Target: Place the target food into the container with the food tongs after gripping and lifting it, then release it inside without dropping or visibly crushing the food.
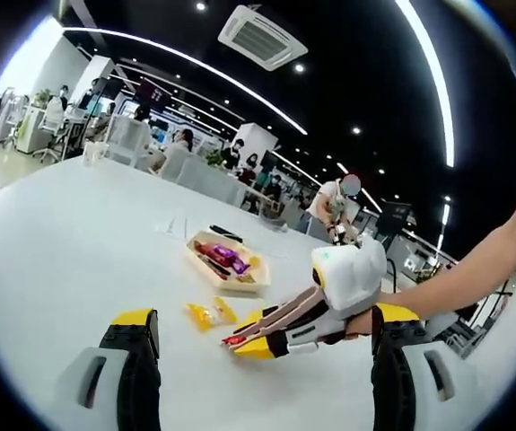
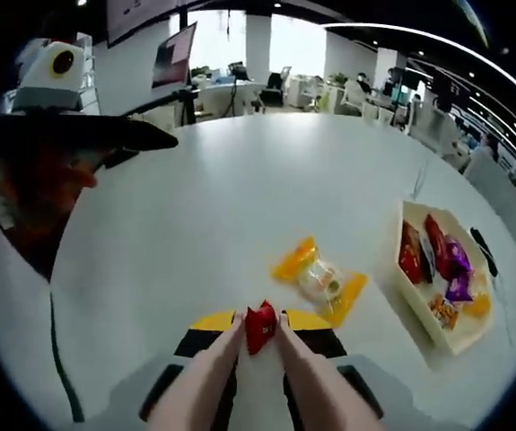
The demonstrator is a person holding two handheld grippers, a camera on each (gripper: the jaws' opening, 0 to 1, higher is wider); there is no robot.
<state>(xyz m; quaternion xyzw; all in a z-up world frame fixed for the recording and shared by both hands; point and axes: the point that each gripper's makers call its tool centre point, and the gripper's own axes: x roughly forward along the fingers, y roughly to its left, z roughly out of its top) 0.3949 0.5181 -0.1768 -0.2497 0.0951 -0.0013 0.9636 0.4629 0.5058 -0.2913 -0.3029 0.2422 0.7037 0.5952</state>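
Observation:
My right gripper [image 2: 258, 323] is shut on a pair of pale food tongs [image 2: 205, 377]. The tong tips pinch a small red wrapped candy [image 2: 259, 328]. In the left gripper view the right gripper [image 1: 271, 334] reaches in from the right, with the red candy [image 1: 237, 339] low over the white table; whether it touches the table I cannot tell. A yellow-ended clear wrapped candy [image 2: 319, 278] [image 1: 211, 313] lies just beyond it. The cream tray [image 2: 416, 301] [image 1: 211, 272] holds several wrapped snacks. My left gripper [image 1: 265, 319] is open and holds nothing.
A person's bare arm [image 1: 473, 269] comes in from the right behind the right gripper. A dark slim object [image 1: 226, 233] lies behind the tray. Chairs and seated people line the table's far edge. A person's white-clothed body [image 2: 11, 296] is at the left.

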